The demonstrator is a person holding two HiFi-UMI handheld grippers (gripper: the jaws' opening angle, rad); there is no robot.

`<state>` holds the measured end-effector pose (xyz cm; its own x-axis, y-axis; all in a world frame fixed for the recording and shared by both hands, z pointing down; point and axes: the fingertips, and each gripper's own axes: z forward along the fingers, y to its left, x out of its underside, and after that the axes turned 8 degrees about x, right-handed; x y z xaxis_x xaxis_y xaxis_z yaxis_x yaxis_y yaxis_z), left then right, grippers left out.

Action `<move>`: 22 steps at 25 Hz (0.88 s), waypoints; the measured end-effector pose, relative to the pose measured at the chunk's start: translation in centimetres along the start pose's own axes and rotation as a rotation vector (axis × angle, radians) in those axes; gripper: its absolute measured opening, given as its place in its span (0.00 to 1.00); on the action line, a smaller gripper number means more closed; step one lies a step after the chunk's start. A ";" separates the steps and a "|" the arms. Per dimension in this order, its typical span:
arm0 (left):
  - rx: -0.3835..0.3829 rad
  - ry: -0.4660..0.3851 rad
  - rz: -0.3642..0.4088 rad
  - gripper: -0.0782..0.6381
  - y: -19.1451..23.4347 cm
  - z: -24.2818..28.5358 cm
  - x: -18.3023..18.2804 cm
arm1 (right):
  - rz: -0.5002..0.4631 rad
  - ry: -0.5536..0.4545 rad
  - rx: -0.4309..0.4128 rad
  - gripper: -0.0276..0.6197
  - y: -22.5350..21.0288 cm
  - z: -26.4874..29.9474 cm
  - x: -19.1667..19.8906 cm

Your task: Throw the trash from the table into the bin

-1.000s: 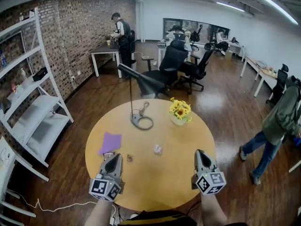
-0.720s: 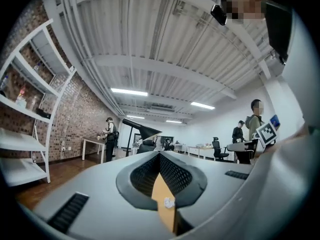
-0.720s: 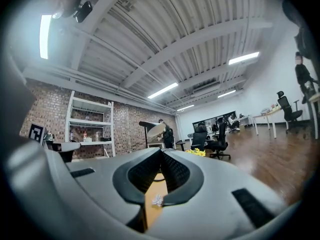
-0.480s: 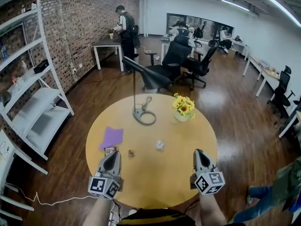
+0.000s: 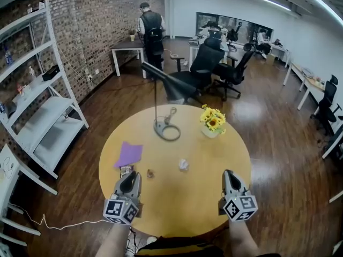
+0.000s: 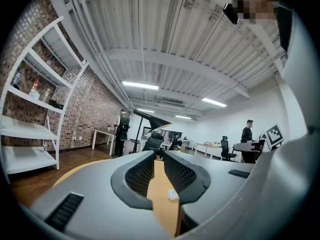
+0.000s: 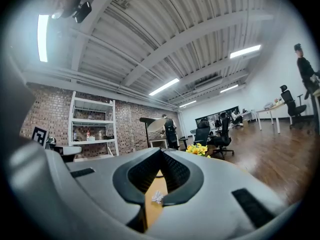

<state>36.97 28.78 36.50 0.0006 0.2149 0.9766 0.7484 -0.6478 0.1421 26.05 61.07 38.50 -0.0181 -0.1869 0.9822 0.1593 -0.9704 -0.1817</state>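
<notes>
While both grippers hover over the round table (image 5: 179, 210), on the side across from the lamp (image 5: 166, 129), the left gripper (image 5: 129, 175) has just been opening its jaws; they stand a narrow slit apart with nothing between them, only bare tabletop showing through. The right gripper (image 5: 229, 173) has its jaw tips together and is empty. A crumpled white paper (image 5: 184, 165) lies on the table, nearer the person than the lamp and slightly to its right, well ahead of both grippers. A small brown scrap (image 5: 150, 173) sits nearer than the lamp, just left of it, near the left gripper's tip. A purple sheet (image 5: 129, 154) lies left of the lamp, and a pot of yellow flowers (image 5: 212, 123) stands just right of it.
</notes>
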 end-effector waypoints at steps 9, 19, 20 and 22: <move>-0.005 0.055 0.004 0.20 0.3 1.4 2.3 | 0.011 0.034 0.006 0.05 -0.9 1.1 1.1; -0.011 0.334 -0.067 0.41 3.1 3.4 11.7 | 0.016 0.157 0.048 0.05 -1.7 1.2 6.0; -0.013 0.354 -0.081 0.43 3.6 3.9 12.6 | 0.018 0.171 0.046 0.05 -1.6 1.6 6.7; -0.021 0.387 -0.091 0.47 4.6 5.1 14.1 | 0.021 0.203 0.041 0.05 -1.3 2.2 7.9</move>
<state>43.79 32.55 50.11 -0.3179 -0.0164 0.9480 0.7199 -0.6548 0.2301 27.89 61.19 46.65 -0.2125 -0.2377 0.9478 0.2015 -0.9598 -0.1955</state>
